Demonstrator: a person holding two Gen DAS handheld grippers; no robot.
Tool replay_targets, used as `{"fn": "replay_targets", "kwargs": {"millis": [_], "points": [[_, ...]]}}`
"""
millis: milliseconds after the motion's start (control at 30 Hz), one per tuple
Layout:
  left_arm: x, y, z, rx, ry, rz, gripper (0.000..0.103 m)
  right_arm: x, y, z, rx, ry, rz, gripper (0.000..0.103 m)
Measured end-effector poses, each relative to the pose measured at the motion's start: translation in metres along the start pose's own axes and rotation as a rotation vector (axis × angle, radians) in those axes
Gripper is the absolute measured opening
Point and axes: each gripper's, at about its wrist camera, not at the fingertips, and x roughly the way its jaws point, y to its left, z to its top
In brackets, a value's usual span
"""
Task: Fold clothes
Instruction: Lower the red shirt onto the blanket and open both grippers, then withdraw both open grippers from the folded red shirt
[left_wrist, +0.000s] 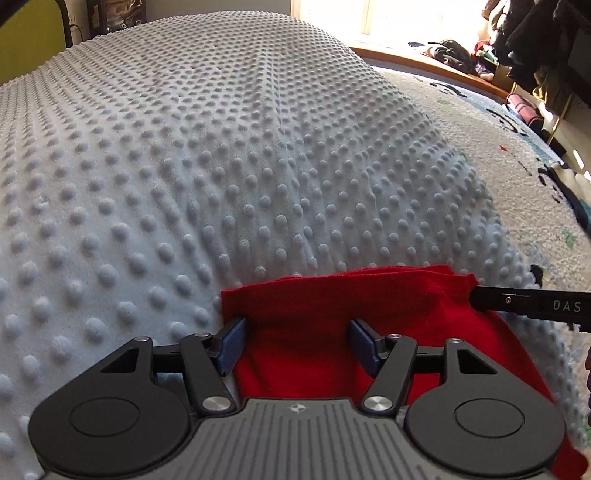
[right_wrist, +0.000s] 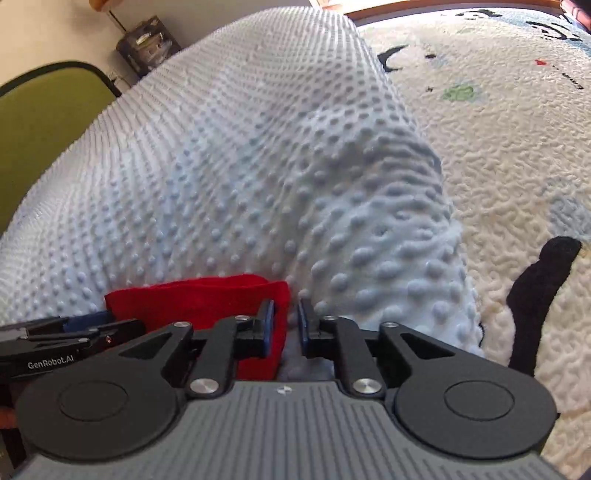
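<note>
A folded red garment (left_wrist: 306, 314) lies on a pale blue dotted blanket (left_wrist: 221, 166), at the bottom of both views. My left gripper (left_wrist: 295, 341) is open, its jaws wide apart over the garment's left part. My right gripper (right_wrist: 286, 330) stands at the red garment's (right_wrist: 207, 299) right edge with a narrow gap between its jaws; the left pad touches the cloth but nothing sits in the gap. The right gripper's finger also shows in the left wrist view (left_wrist: 524, 301), touching the garment's far right corner. The left gripper shows at the left of the right wrist view (right_wrist: 74, 332).
The blue blanket (right_wrist: 240, 166) lies over a cream textured bedspread with black and coloured patterns (right_wrist: 498, 147). A green chair back (right_wrist: 48, 122) stands at the left. Dark clothes (left_wrist: 454, 51) lie on a wooden ledge by the window, with more hanging at the far right.
</note>
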Motion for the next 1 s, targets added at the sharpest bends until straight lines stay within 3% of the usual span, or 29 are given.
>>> {"fn": "replay_targets", "kwargs": {"millis": [33, 100, 233, 400, 467, 533, 600, 733, 800, 867, 1000], "points": [[-0.014, -0.001, 0.001, -0.029, -0.008, 0.007, 0.062, -0.018, 0.004, 0.000, -0.013, -0.016, 0.018, 0.021], [-0.048, -0.006, -0.006, -0.069, -0.009, -0.051, 0.065, -0.055, 0.012, -0.002, -0.042, -0.045, 0.056, 0.021], [-0.096, -0.039, -0.060, -0.023, -0.003, -0.077, 0.066, -0.105, 0.043, -0.044, -0.147, -0.031, 0.124, 0.022], [-0.087, -0.054, -0.130, 0.039, 0.004, -0.004, 0.067, -0.083, 0.057, -0.108, -0.290, 0.074, 0.095, 0.021], [-0.079, -0.047, -0.143, 0.026, 0.009, -0.007, 0.067, -0.068, 0.050, -0.124, -0.347, 0.103, 0.065, 0.012], [-0.085, -0.043, -0.143, -0.009, 0.011, -0.020, 0.067, -0.067, 0.044, -0.125, -0.328, 0.111, 0.068, 0.011], [-0.099, -0.043, -0.137, -0.019, 0.013, -0.025, 0.065, -0.083, 0.049, -0.119, -0.290, 0.094, 0.082, 0.017], [-0.126, -0.052, -0.142, -0.023, 0.025, -0.063, 0.070, -0.125, 0.075, -0.124, -0.343, 0.063, 0.130, 0.023], [-0.116, -0.054, -0.153, -0.036, 0.087, -0.026, 0.070, -0.125, 0.081, -0.138, -0.387, 0.083, 0.089, 0.023], [-0.111, -0.053, -0.157, -0.069, 0.096, -0.011, 0.071, -0.109, 0.076, -0.150, -0.357, 0.150, 0.038, 0.021], [-0.120, -0.062, -0.147, -0.063, 0.113, 0.019, 0.072, -0.118, 0.077, -0.145, -0.289, 0.114, 0.012, 0.022]]}}
